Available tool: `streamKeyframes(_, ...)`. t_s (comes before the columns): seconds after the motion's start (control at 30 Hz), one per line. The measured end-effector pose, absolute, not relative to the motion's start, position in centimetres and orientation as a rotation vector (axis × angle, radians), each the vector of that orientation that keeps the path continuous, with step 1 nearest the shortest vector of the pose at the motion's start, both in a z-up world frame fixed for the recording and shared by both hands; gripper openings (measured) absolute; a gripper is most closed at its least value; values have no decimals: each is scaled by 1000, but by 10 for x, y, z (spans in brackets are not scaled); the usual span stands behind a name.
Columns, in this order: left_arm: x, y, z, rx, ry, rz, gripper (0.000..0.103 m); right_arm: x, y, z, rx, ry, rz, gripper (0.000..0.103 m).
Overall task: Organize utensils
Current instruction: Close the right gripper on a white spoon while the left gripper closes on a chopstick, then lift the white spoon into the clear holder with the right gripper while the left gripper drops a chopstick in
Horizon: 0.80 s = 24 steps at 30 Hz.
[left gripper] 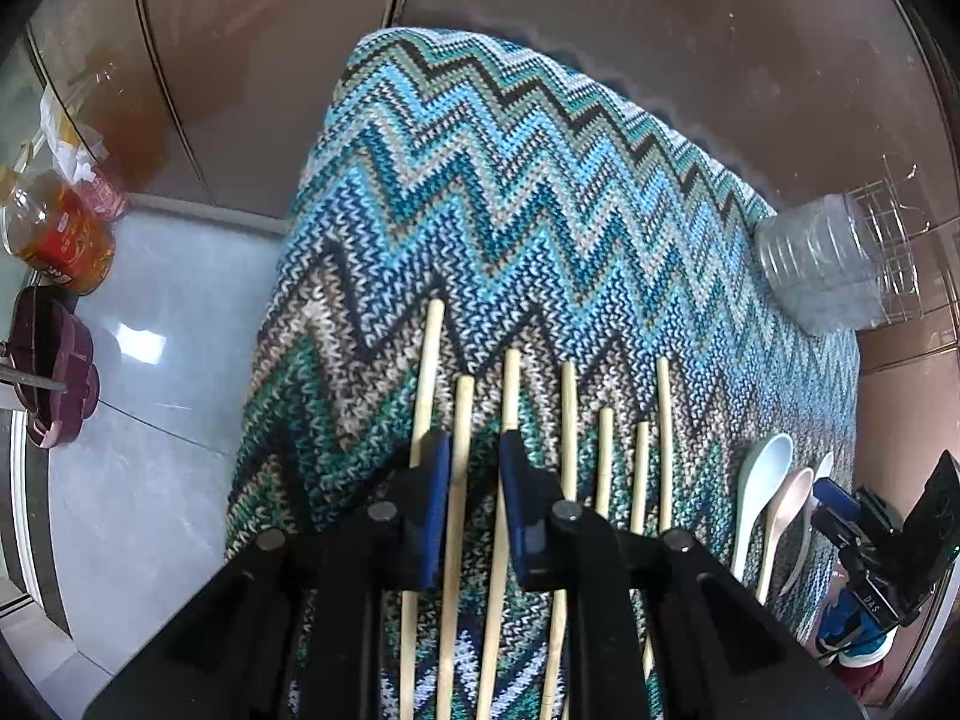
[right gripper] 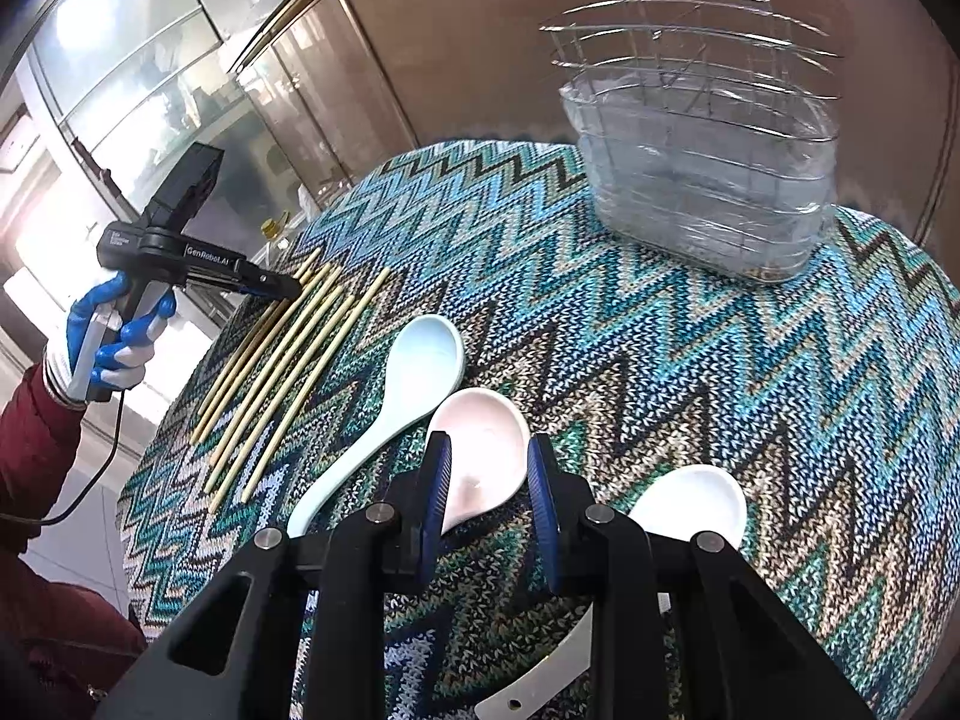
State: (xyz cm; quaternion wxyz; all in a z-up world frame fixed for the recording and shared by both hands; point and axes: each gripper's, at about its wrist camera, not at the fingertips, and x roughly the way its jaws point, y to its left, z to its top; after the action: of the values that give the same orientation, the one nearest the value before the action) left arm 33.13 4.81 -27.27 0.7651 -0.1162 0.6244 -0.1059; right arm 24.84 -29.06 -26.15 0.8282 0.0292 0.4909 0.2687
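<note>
Several pale wooden chopsticks [left gripper: 663, 420] lie side by side on the zigzag knit cloth [left gripper: 510, 192]. My left gripper [left gripper: 477, 456] points down at them, jaws narrow, with two chopsticks between the blue pads and a gap still showing between the sticks. Three spoons lie to their right: light blue [right gripper: 420, 360], pink [right gripper: 480, 450] and white [right gripper: 690, 504]. My right gripper [right gripper: 487, 468] hangs over the pink spoon, its pads flanking the bowl's lower part; the handle is hidden under the fingers. The spoon rests on the cloth. The left gripper [right gripper: 288, 288] shows tip-down on the chopsticks.
A wire rack holding a clear plastic tub [right gripper: 702, 180] stands at the cloth's far right. A gloved hand [right gripper: 114, 336] and a red sleeve hold the left gripper. Off the table's left edge sit an oil bottle [left gripper: 54, 234] and a purple container [left gripper: 54, 360] above the tiled floor.
</note>
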Motion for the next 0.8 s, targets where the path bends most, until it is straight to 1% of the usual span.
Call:
streamKeyframes(0.1,332,49,-274,-249,1358,-233,16,252,-289,-263,46,1058,588,27)
streamKeyframes(0.27,333,51,-279,-252,1370,-223,9,260,-290,-268,52,1087,619,27)
streamKeyframes(0.5,332,50,-277,-238,1369,-220,8,273,-287,-274,31,1132,660,25)
streamKeyframes(0.8,331,50,-278,-239,1368,-219,8,285,-275,-276,-38,1169,707,26)
